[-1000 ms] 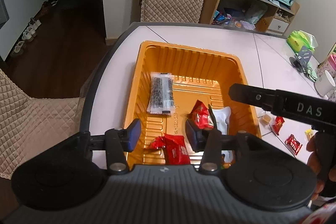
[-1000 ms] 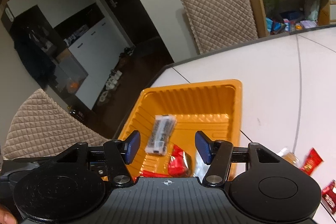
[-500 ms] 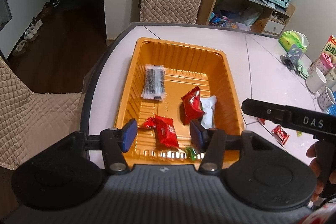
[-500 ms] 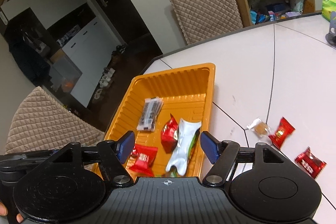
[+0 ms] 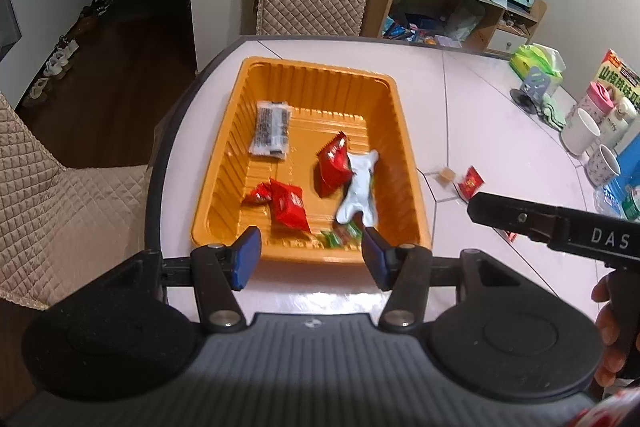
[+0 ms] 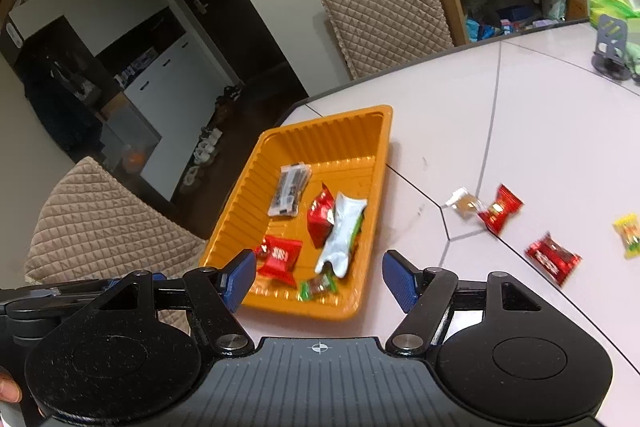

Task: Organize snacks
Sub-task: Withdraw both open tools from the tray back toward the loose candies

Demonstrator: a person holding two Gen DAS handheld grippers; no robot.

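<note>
Snacks still loose on the table point(image 6: 460, 131) lay to the right of the orange tray point(image 6: 360, 311): a small tan candy point(image 6: 464, 203) touching a red packet point(image 6: 500, 213), a second red packet point(image 6: 553, 259) nearer the camera, and a yellow candy point(image 6: 627, 235) farthest right. Inside the tray lay a clear dark-filled packet point(image 5: 270, 129), red packets point(image 5: 286, 205), a white wrapper point(image 5: 358, 187) and a small green candy point(image 5: 340, 234).

Both tools were empty with fingers spread apart. The right tool point(image 6: 318, 281) hovered over the tray's near right corner, so the loose pieces sat forward and to its right, the second red packet closest, its long axis running diagonally across the tool's line. The left tool point(image 5: 310, 257) hung over the tray's near edge, with the tray between it and the loose snacks. The right hand was likely the better placed for the next pick.
</note>
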